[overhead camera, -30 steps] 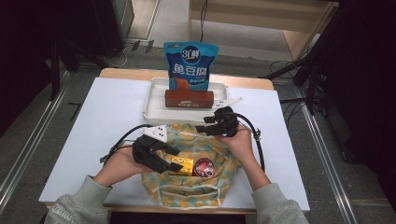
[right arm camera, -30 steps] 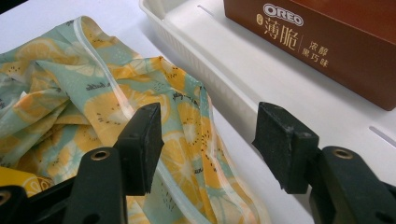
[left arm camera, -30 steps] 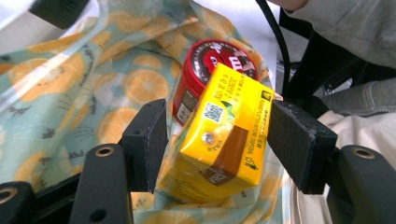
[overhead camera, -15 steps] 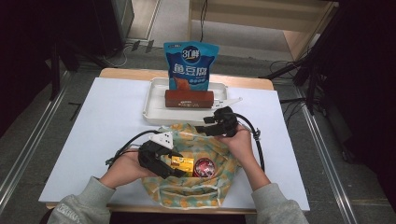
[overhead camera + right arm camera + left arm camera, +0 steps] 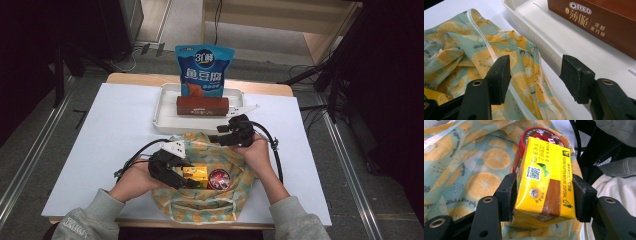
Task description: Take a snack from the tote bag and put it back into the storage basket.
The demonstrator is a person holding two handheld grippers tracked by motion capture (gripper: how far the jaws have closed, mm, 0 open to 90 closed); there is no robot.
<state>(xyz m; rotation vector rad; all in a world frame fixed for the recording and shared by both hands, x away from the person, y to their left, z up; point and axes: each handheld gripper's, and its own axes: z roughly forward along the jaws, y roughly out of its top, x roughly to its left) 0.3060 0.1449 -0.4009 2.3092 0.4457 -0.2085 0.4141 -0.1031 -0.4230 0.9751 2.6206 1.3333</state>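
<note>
Left hand-held gripper, its jaws just closing, clamps a yellow drink carton printed with a QR code

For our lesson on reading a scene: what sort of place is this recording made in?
Probably a lab or studio recording bay, not a home: a plain white table stands on a grey floor with metal floor rails, loose black cables run behind it, and staged snacks fill a white plastic tray.

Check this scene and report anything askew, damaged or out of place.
Little stands out. The yellow drink carton sits tilted between the left gripper pads, which have just been closing. The lemon-print fabric bag is rumpled, nothing spilled.
</note>
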